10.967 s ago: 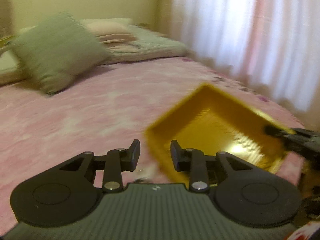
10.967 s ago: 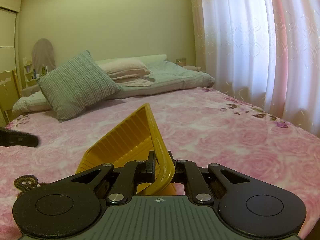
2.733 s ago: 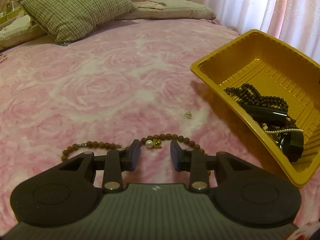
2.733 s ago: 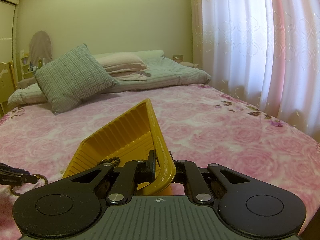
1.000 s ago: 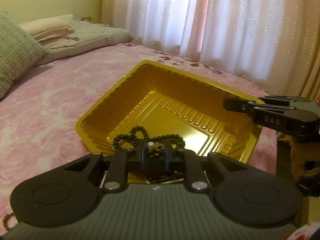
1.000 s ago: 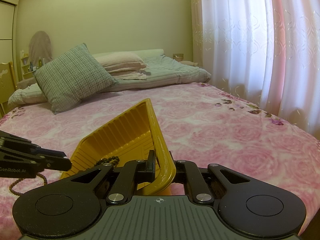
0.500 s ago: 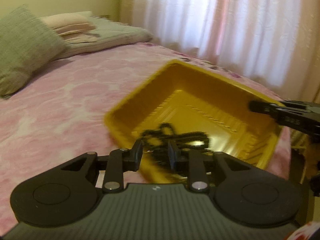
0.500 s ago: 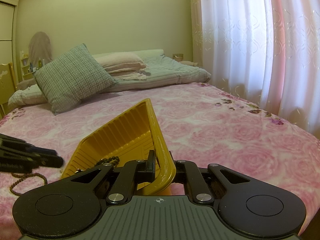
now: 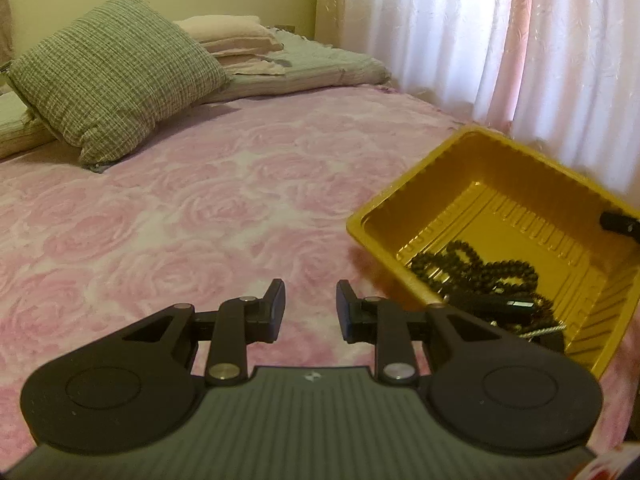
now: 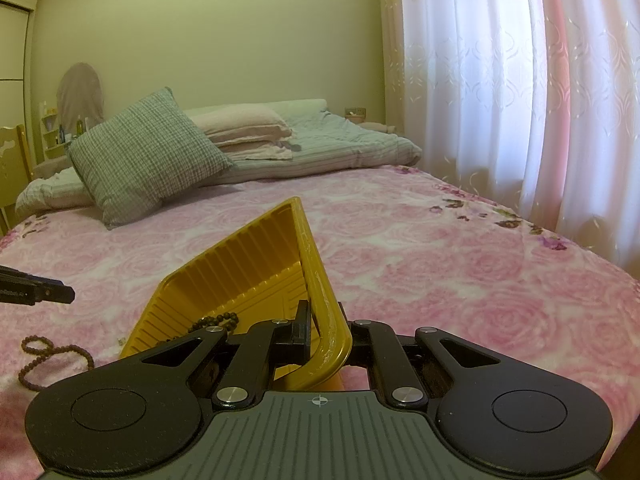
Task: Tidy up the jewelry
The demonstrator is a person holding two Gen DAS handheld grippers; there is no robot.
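A yellow plastic tray (image 9: pixel 516 208) rests tilted on the pink rose bedspread (image 9: pixel 180 216), to the right of my left gripper (image 9: pixel 310 300). That gripper is open and empty, hovering over bare bedspread. Dark bead strands (image 9: pixel 492 276) and a black clip lie heaped in the tray's near corner. My right gripper (image 10: pixel 326 328) is shut on the tray's near rim and props the tray (image 10: pixel 240 276) up. Its tip shows at the tray's far right edge in the left wrist view. A brown bead necklace (image 10: pixel 52 356) lies on the bedspread left of the tray, below the left gripper (image 10: pixel 40 290).
A green checked cushion (image 9: pixel 116 88) leans against folded blankets and pillows (image 9: pixel 248 44) at the head of the bed. White and pink curtains (image 9: pixel 520 40) hang along the bed's right side. A wooden chair (image 10: pixel 12 152) stands at the far left.
My left gripper held a pearl-and-bead piece over the tray, opened, and swung left away from the tray to over the bedspread. The right gripper and tray have not moved.
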